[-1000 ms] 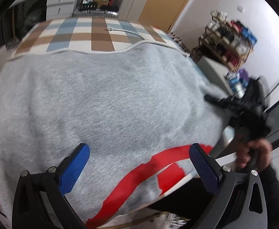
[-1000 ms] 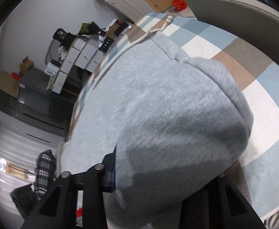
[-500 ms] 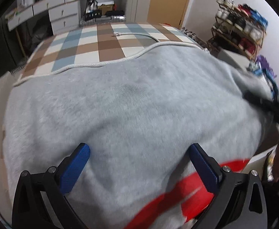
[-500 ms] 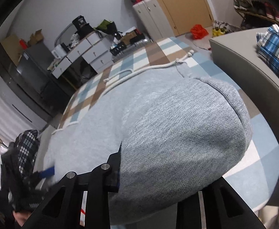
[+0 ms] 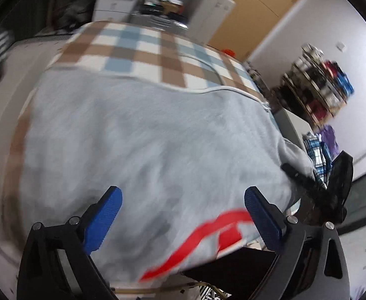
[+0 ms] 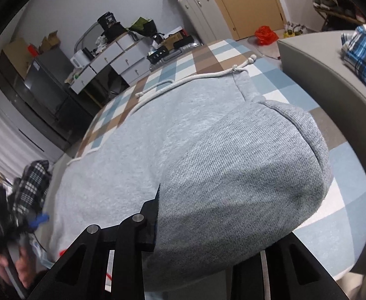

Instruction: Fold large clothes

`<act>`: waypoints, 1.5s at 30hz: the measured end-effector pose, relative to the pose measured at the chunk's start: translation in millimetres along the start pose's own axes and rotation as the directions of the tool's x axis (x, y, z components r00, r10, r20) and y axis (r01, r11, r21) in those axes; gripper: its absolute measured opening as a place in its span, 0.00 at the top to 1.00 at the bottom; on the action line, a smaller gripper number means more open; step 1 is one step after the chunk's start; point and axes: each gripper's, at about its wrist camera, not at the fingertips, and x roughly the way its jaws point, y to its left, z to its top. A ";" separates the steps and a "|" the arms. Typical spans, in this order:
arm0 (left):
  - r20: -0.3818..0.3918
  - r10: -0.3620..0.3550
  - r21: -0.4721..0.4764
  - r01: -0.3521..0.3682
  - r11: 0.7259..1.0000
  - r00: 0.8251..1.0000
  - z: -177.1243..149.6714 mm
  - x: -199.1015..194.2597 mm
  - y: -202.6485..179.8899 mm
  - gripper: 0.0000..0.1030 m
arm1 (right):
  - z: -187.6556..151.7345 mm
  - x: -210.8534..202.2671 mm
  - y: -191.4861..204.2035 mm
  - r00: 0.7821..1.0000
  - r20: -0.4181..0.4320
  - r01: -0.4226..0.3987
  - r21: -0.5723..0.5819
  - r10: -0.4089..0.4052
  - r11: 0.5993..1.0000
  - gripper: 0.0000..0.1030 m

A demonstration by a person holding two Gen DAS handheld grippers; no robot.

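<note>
A: Where's the garment?

B: The grey hoodie (image 6: 137,165) lies spread across the checked bed cover (image 5: 142,55), taking up most of it, its white drawstring (image 6: 183,81) trailing along the far edge. Red lettering (image 5: 208,237) shows at the near hem.

A: How far along is the fold?

B: Early, I'd judge. One flap, a sleeve or side panel (image 6: 245,187), is lifted above the hoodie body and draped over the right gripper (image 6: 208,245). The body itself is flat and unfolded; the rest of the folding remains.

A: And the grippers?

B: The right gripper looks clamped on that flap, though cloth hides its fingertips, so that's a judgement. The left gripper (image 5: 183,215) hovers over the near hem, blue pads (image 5: 102,217) wide apart, holding nothing.

A: Anything different from half a second ago?

B: The left view has swung and blurred, bringing the right gripper more into sight at the hoodie's right edge. The flap remains raised, the right view pulled slightly back.
</note>
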 end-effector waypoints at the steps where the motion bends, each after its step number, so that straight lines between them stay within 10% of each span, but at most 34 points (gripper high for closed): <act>1: -0.001 0.007 -0.013 -0.007 1.000 1.000 -8.4 -2.8 4.6 0.07 | 0.7 0.1 -3.5 1.000 -0.004 -0.018 0.028 0.018 0.999 0.72; 6: -0.088 0.096 -0.039 -0.100 0.994 0.991 -40.2 24.0 26.9 0.07 | 3.3 -2.6 -7.0 0.998 0.003 -0.055 0.085 0.055 0.995 0.72; 15: -0.083 0.037 -0.010 -0.038 0.999 0.996 -43.9 18.2 36.3 0.07 | 11.0 -36.7 113.8 0.976 0.202 0.146 -0.346 -0.079 0.927 0.72; 24: -0.188 -0.110 -0.043 0.103 0.994 0.976 -35.8 -7.1 60.2 0.07 | 4.5 -37.0 252.0 0.965 0.253 0.231 -0.706 -0.066 0.669 0.73; 33: -0.034 -0.182 -0.145 0.175 0.974 0.983 -51.6 -89.5 125.4 0.07 | -92.3 12.0 360.3 0.965 0.252 0.260 -0.954 -0.070 0.150 0.73; 45: 0.000 -0.149 -0.258 0.143 0.955 0.989 -72.6 -105.9 170.3 0.07 | -212.0 105.6 379.3 0.989 0.044 0.032 -0.996 -0.141 -0.087 0.73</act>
